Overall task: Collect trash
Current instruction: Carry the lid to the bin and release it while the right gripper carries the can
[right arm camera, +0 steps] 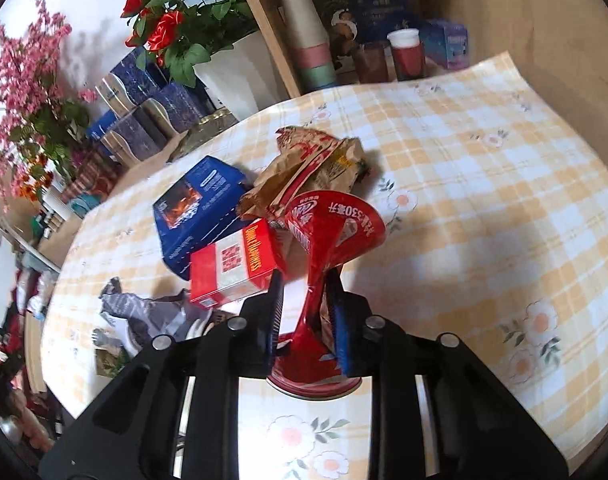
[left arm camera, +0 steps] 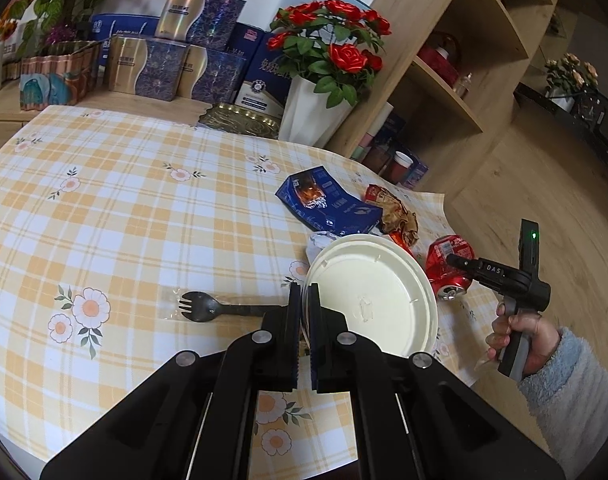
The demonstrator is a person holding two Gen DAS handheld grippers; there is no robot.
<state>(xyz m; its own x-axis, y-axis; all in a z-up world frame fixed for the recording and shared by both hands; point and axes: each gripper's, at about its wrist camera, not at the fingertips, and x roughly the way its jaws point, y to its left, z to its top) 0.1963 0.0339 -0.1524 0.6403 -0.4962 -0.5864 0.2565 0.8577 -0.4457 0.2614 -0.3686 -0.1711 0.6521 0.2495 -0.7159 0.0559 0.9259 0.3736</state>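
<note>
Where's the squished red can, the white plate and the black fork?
squished red can (right arm camera: 336,216): right wrist view, on its flattened red side.
white plate (left arm camera: 378,280): left wrist view, on its bare middle.
black fork (left arm camera: 202,307): left wrist view, on its head.

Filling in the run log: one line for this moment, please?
left tongs: shut on white plate | right tongs: shut on crushed red can | fork: on table

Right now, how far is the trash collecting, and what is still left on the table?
No bin shows, so nothing can be called done yet. In hand: the left gripper is shut on the white plate at its rim, and the right gripper pinches the crushed red can. Left on the tablecloth: the blue box, the red box, the brown wrapper, the black spork.
</note>
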